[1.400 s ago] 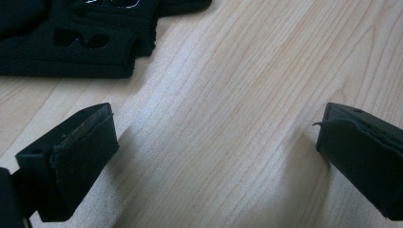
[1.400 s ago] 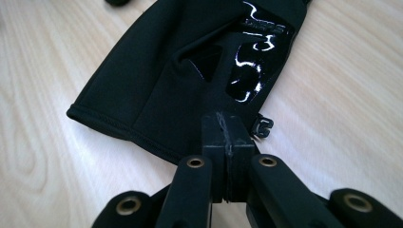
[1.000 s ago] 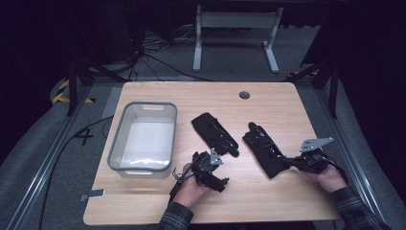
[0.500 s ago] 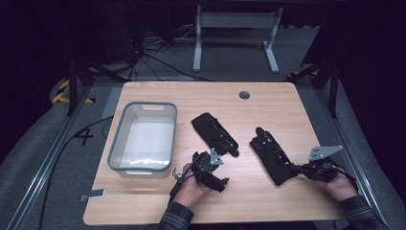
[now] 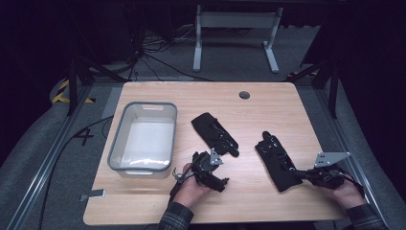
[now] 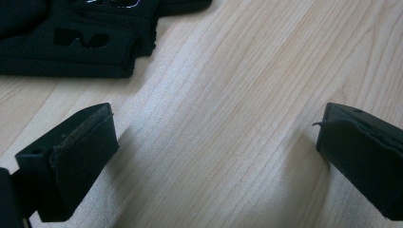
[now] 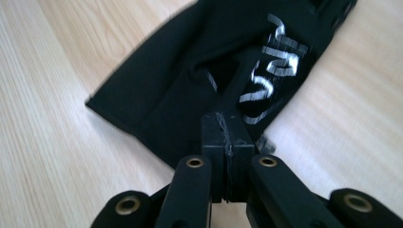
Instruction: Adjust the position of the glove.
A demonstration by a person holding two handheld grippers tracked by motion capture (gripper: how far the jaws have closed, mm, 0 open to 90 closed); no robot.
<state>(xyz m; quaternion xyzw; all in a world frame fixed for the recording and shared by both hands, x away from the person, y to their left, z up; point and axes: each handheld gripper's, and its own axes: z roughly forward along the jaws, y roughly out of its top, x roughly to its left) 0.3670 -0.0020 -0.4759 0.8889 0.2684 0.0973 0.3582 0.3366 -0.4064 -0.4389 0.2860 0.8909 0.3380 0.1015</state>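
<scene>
Since the earlier frames, the right gripper [image 5: 298, 175] has drawn back toward the table's right near corner, and the black glove [image 5: 276, 161] in its grip has slid with it, now lying farther from the other glove [image 5: 215, 133] than before. Left hand [image 5: 190, 190] and left gripper [image 5: 219, 179] have not shifted.

Right hand [image 5: 345, 194] lies low at the near right edge, forearm entering from the bottom corner, the gripper pointing level toward the table's centre. In the right gripper view its jaws are pressed together, with the cuff end of the black glove [image 7: 199, 90] pinched at the tips; the fabric bears silver lettering and rests flat on the table [image 7: 52, 156].

Left hand sits palm down at the near middle of the table [image 5: 268, 98], gripper angled toward the right. In the left gripper view its jaws stand wide apart over bare wood, nothing between them; the other glove [image 6: 81, 42] lies just beyond the tips, not touched.

A clear bin [image 5: 113, 152] stands left of the left hand, near it.
</scene>
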